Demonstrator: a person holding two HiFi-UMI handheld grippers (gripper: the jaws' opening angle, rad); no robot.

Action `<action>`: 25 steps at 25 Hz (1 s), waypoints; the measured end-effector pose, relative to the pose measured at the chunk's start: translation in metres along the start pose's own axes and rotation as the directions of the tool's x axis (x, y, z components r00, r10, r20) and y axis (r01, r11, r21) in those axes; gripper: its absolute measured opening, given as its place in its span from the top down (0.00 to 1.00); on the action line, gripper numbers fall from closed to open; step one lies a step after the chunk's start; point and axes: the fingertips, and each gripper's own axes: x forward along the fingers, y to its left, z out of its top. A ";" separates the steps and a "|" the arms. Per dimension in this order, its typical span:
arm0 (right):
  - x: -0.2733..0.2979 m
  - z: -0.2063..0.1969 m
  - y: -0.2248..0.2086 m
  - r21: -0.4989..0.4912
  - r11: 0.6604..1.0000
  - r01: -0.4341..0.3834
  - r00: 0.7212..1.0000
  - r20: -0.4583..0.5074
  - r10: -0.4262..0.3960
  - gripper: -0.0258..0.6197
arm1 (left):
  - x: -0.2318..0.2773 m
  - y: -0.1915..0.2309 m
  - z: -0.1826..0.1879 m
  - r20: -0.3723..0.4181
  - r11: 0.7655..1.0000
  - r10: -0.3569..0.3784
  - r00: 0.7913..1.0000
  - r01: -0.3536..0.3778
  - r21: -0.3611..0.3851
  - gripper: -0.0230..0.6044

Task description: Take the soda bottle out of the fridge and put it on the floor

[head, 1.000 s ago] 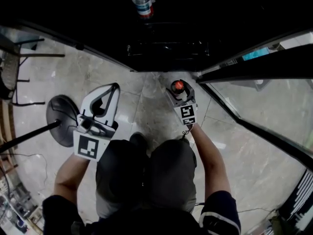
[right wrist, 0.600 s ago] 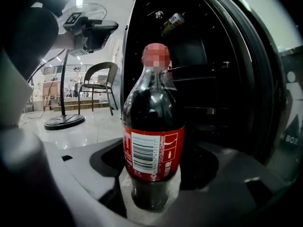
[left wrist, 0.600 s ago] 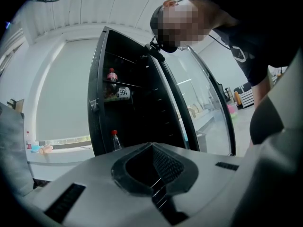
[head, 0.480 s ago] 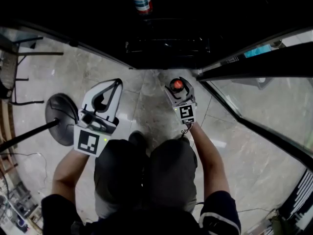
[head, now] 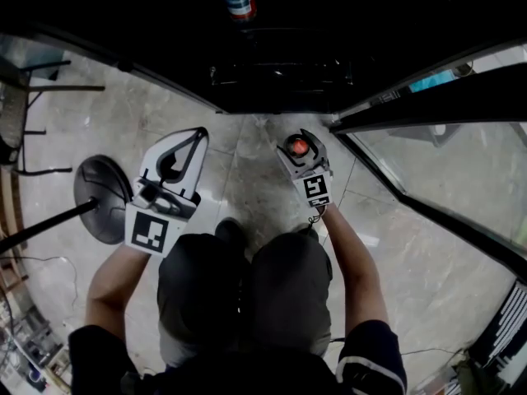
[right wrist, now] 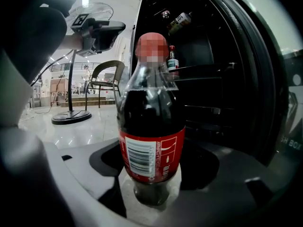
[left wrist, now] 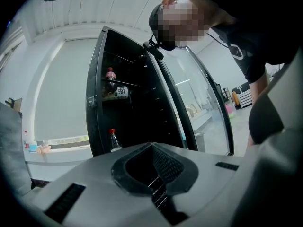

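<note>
As the right gripper is clamped on the soda bottle at its lower body, bottle stands upright, long axis vert., clear of fridge, floor directly below; contact w/ floor not confirmable. Left gripper pressed together, empty, well apart.

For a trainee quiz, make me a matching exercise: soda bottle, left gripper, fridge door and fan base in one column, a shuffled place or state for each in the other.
1 soda bottle
2 left gripper
3 fridge door
4 fan base

A swung open
B on the floor, at the left
C in the right gripper
D holding nothing

Pairs: 1-C, 2-D, 3-A, 4-B
</note>
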 end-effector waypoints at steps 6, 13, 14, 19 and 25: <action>0.000 -0.004 0.002 0.002 0.999 -0.033 0.999 -0.025 0.033 0.44 | 0.003 -0.003 -0.004 -0.004 1.000 -0.017 1.000 0.017 0.011 0.93; -0.003 0.006 0.003 -0.012 0.999 -0.049 0.999 -0.008 0.049 0.44 | 0.008 0.002 -0.003 0.004 1.000 -0.011 1.000 0.011 -0.007 0.93; -0.004 0.007 0.003 -0.012 0.999 -0.049 0.999 -0.006 0.049 0.44 | 0.008 0.002 -0.002 0.004 1.000 -0.011 1.000 0.011 -0.008 0.93; -0.016 0.022 0.003 0.002 0.997 -0.072 0.997 0.011 0.072 0.44 | 0.009 -0.003 -0.001 0.004 1.000 -0.023 1.000 0.023 -0.006 0.93; -0.035 0.042 0.003 -0.018 0.994 -0.109 0.994 0.025 0.110 0.44 | 0.010 -0.003 0.005 0.008 0.999 -0.026 1.000 0.027 -0.021 0.93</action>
